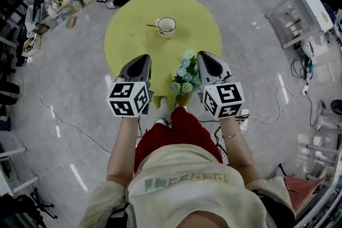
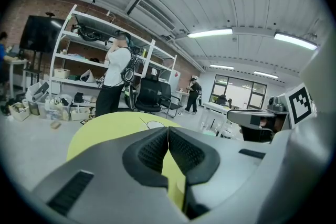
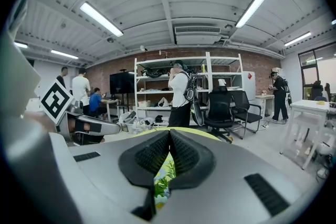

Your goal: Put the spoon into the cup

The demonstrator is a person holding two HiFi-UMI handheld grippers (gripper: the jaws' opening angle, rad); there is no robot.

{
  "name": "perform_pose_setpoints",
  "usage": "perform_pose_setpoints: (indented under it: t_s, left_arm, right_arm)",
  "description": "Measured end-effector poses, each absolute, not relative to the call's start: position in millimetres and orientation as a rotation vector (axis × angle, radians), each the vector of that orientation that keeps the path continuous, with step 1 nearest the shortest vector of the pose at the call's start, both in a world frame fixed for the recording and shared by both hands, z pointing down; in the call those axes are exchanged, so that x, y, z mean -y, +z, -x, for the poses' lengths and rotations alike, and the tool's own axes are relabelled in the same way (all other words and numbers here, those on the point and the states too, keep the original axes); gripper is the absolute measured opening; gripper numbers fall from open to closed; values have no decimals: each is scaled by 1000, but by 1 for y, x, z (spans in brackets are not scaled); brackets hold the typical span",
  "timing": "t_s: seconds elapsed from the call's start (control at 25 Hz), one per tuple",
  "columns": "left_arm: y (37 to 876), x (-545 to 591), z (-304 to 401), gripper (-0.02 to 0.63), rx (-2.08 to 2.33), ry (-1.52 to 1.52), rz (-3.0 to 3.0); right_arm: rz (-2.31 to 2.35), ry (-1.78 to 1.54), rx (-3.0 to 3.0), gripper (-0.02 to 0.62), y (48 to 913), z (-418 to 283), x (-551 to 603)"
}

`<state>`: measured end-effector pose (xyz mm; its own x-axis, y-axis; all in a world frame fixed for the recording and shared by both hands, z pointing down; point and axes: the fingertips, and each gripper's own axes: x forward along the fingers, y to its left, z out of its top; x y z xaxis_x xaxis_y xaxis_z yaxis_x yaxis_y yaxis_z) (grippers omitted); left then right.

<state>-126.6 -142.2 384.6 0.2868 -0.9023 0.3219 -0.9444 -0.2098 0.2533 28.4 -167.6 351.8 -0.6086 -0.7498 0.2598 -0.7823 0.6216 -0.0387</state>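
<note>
No word or number can be read here. Green print runs across the person's cream shirt [image 1: 184,181], on the near side of the round yellow table [image 1: 128,34], but it is too smeared to spell out. At the table's near edge, the marker cubes [image 1: 128,99] on the left gripper [image 1: 143,57] and right gripper [image 1: 203,55] bear only black-and-white square patterns, no letters.

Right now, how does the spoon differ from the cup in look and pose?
The spoon lies flat; the cup stands upright. The spoon is thin and dark; the cup is round and white. Both rest on the yellow table, side by side.
</note>
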Motion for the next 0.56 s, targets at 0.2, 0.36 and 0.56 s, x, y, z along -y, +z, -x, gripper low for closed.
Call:
perform_pose_setpoints:
  t_s: [0.2, 0.36, 0.56]
  left_arm:
    - [381, 120, 132, 25, 1652, 143, -2180]
    - [377, 100, 135, 25, 1645, 138, -2191]
    - [371, 76, 139, 26, 1637, 127, -2204]
  right_arm:
    - [-1285, 206, 2631, 35, 349, -24, 142]
    - [-1299, 198, 2634, 35, 347, -21, 121]
    - [-1304, 190, 2642, 35, 343, -14, 95]
